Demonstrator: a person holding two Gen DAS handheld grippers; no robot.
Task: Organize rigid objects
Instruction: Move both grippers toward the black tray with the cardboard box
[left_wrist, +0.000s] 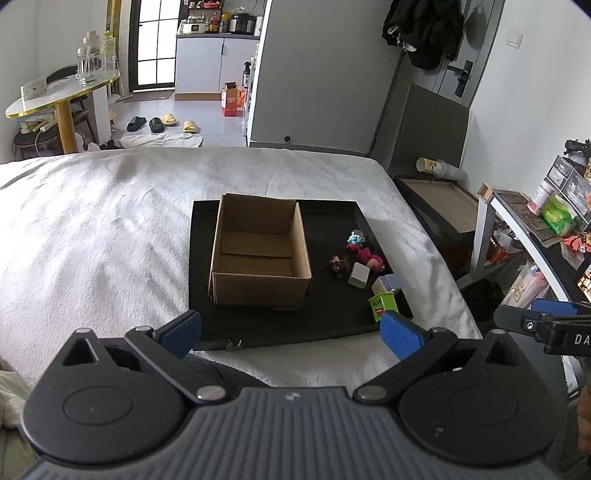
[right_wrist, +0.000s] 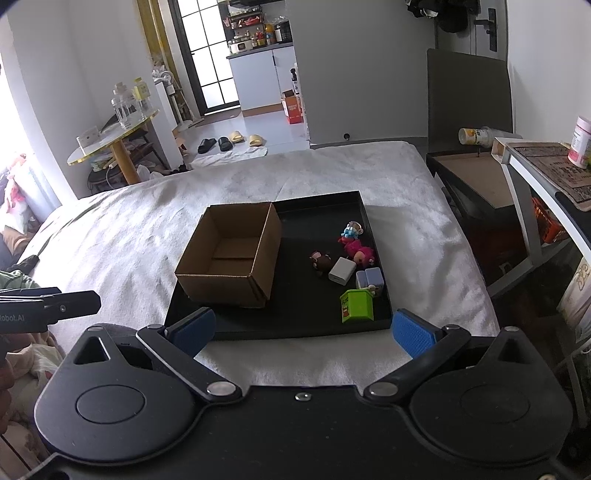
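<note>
An empty open cardboard box (left_wrist: 258, 254) (right_wrist: 231, 254) stands on the left half of a black tray (left_wrist: 332, 314) (right_wrist: 295, 321) on a white bed. To its right on the tray lie small toys: a blue figure (left_wrist: 355, 238) (right_wrist: 351, 230), a pink one (left_wrist: 371, 258) (right_wrist: 360, 252), a brown one (left_wrist: 340, 265) (right_wrist: 321, 261), a white cube (left_wrist: 358, 275) (right_wrist: 341, 271), a pale lilac block (left_wrist: 388, 283) (right_wrist: 371, 277) and a green box (left_wrist: 382, 306) (right_wrist: 357, 304). My left gripper (left_wrist: 291, 334) and right gripper (right_wrist: 303, 330) hang open at the tray's near edge, holding nothing.
The white bedcover (left_wrist: 92, 240) spreads wide to the left of the tray. A dark side table (right_wrist: 476, 184) and a cluttered shelf (left_wrist: 546, 229) stand close on the right. Beyond the bed are a round table (left_wrist: 62, 92), slippers and a doorway.
</note>
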